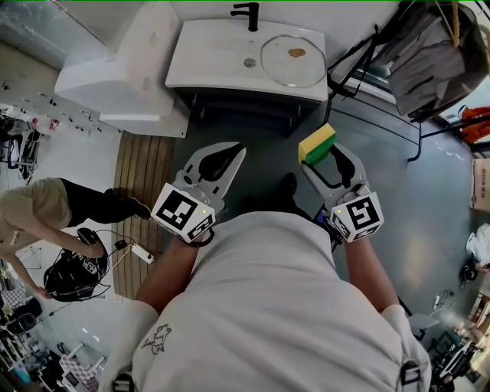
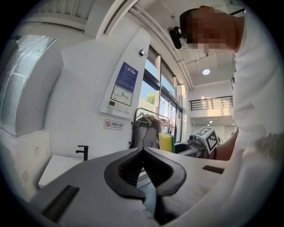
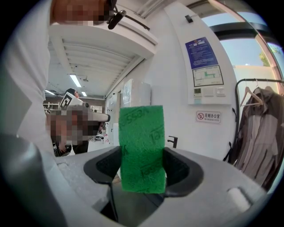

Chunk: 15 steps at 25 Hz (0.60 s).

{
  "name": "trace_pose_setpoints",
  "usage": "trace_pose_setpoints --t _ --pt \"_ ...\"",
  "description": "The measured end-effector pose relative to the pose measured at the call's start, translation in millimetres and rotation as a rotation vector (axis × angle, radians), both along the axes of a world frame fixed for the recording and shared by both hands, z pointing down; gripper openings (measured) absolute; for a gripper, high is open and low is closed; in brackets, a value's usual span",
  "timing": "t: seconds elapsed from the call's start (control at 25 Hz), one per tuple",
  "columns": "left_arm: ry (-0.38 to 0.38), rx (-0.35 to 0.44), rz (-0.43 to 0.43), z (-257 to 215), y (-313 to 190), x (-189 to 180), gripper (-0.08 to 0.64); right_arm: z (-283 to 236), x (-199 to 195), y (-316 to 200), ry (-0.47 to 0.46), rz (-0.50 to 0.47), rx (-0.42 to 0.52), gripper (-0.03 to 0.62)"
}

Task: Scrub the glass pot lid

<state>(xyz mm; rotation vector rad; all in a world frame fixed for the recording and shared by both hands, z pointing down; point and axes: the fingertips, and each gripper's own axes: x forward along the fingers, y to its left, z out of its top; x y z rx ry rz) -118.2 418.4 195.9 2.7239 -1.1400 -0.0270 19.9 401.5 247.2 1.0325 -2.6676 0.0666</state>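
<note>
The glass pot lid (image 1: 292, 60) lies in the white sink (image 1: 214, 57), right of the drain, with a brown smear on it. My right gripper (image 1: 323, 158) is shut on a yellow and green sponge (image 1: 316, 144), held in the air well short of the sink. The green scouring face of that sponge (image 3: 142, 148) fills the gap between the jaws in the right gripper view, where the gripper (image 3: 143, 165) is clamped on it. My left gripper (image 1: 233, 155) is shut and holds nothing; its tips meet in the left gripper view (image 2: 143, 150).
A black faucet (image 1: 247, 13) stands at the back of the sink. A white bathtub (image 1: 126, 73) sits to its left, with a wooden mat (image 1: 142, 168) on the floor. A clothes rack with grey garments (image 1: 429, 53) stands at right. A person crouches at far left (image 1: 46, 214).
</note>
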Motion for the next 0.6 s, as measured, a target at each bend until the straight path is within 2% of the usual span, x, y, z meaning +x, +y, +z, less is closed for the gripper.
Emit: trace_pose_setpoints --t 0.6 --pt "0.003 -0.008 -0.014 2.6 -6.4 12.1 -0.001 0.7 10.2 -5.2 -0.009 -0.009 0.002 0.293"
